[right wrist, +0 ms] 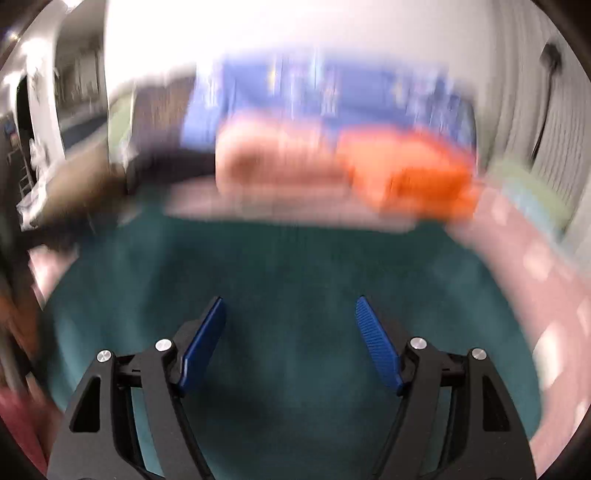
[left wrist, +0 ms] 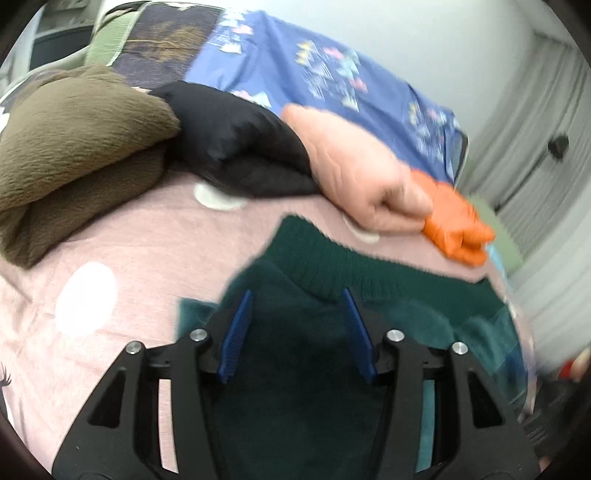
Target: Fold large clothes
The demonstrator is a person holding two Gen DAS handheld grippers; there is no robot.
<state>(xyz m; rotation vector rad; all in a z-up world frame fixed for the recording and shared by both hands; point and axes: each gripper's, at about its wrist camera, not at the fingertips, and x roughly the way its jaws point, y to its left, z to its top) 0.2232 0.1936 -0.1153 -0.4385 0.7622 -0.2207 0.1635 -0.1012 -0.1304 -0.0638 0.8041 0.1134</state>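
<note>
So the dark green sweater (left wrist: 332,258) is lying on the pink bedsheet (left wrist: 129,266), the one with white spots, and it fills the near part of both views. In the left wrist view its ribbed hem or collar band runs across just past the fingertips, and a fold of the green fabric sits right between the blue pads.

The left gripper (left wrist: 297,295) has its jaws partway apart with that fabric bunched in the gap. It looks like the cloth reaches both pads, but honestly I can't tell if they're actually pinching it or just sitting around it.

The right gripper (right wrist: 290,301) is easier: jaws wide apart, nothing between them, hovering over a flat stretch of the sweater. That view is badly motion-blurred though, so details are mush.

Further back on the bed there's a row of other clothes: an olive brown fleecy garment (left wrist: 74,147) on the left, a black puffy one (left wrist: 236,144) next to it, then a peach one (left wrist: 354,170) and a bright orange one (left wrist: 458,225) touching it. Behind those is a blue patterned cover (left wrist: 325,66), and a white wall (left wrist: 443,33) beyond.
</note>
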